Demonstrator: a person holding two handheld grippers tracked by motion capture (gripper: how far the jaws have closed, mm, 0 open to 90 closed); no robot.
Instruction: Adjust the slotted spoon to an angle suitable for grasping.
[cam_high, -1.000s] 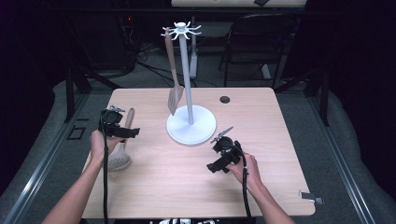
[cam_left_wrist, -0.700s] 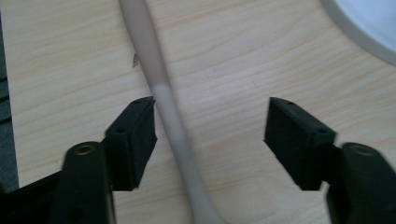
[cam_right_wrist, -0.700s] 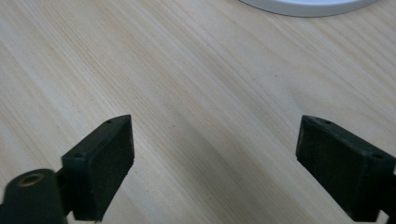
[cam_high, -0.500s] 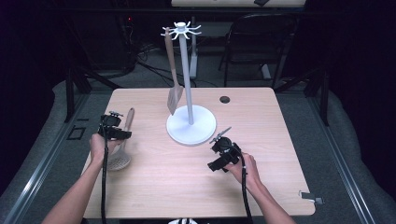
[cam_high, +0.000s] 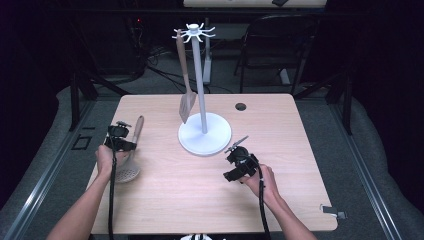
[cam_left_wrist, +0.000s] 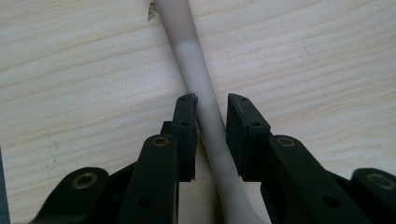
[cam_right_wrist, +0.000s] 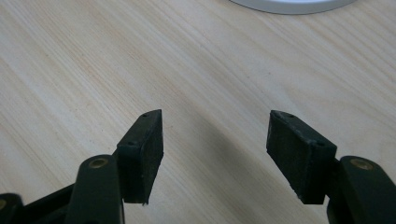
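A slotted skimmer (cam_high: 129, 171) lies on the left of the wooden table (cam_high: 165, 200), its handle (cam_left_wrist: 189, 51) pointing away from me. My left gripper (cam_high: 123, 146) is down over that handle. Its jaws have just been closing and now straddle the handle (cam_left_wrist: 211, 105): the left pad touches it and a thin gap remains at the right pad. My right gripper (cam_high: 235, 152) hovers low near the front of the white stand's base (cam_right_wrist: 289, 4). Its jaws (cam_right_wrist: 215, 126) have also been closing and stand apart with only bare table between them.
A white hook stand (cam_high: 199, 75) rises from a round base (cam_high: 205, 137) at the table's middle. A spatula (cam_high: 186, 102) hangs from one hook on its left side. A small dark round hole (cam_high: 240, 106) sits at the back of the table.
My left gripper has come down onto the skimmer's handle and its jaws have narrowed around it. The right hand has stayed in place while its jaws narrowed.
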